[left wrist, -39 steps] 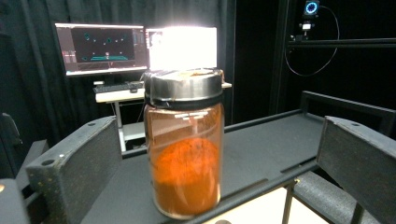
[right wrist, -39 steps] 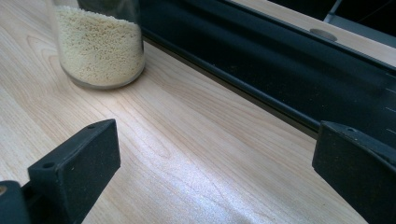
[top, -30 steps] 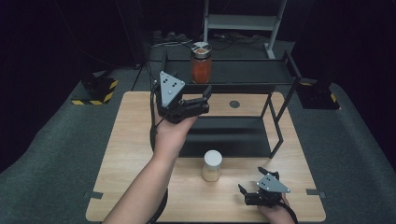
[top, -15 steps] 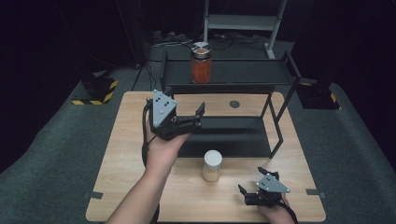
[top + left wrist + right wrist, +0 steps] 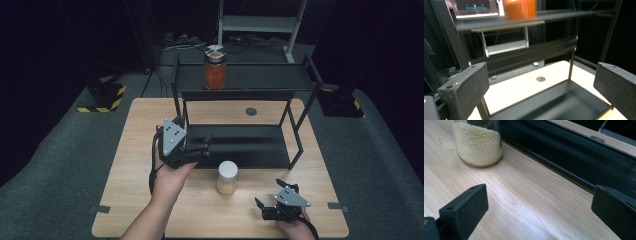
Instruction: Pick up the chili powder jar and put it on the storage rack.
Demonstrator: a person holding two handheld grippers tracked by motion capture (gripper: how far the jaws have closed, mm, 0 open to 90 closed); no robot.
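My two grippers over a wooden table, a jar of pale grains between them.

The jar (image 5: 227,177) stands upright just before the black rack (image 5: 240,145). My left gripper (image 5: 200,148), jaws apart, hovers left of it at the rack's lower tray; my right gripper (image 5: 267,206), jaws apart, rests nearer me. An orange jar (image 5: 215,68) stands on top.

Overhead light falls brightly on the wooden table (image 5: 150,125) while the floor and far background sink into near darkness. In the left gripper view, the orange jar (image 5: 519,8) and black shelf rack (image 5: 524,53) smear with motion blur. The right gripper view is sharper, a pale sheen glaring off the wood beside the grain jar (image 5: 477,143).
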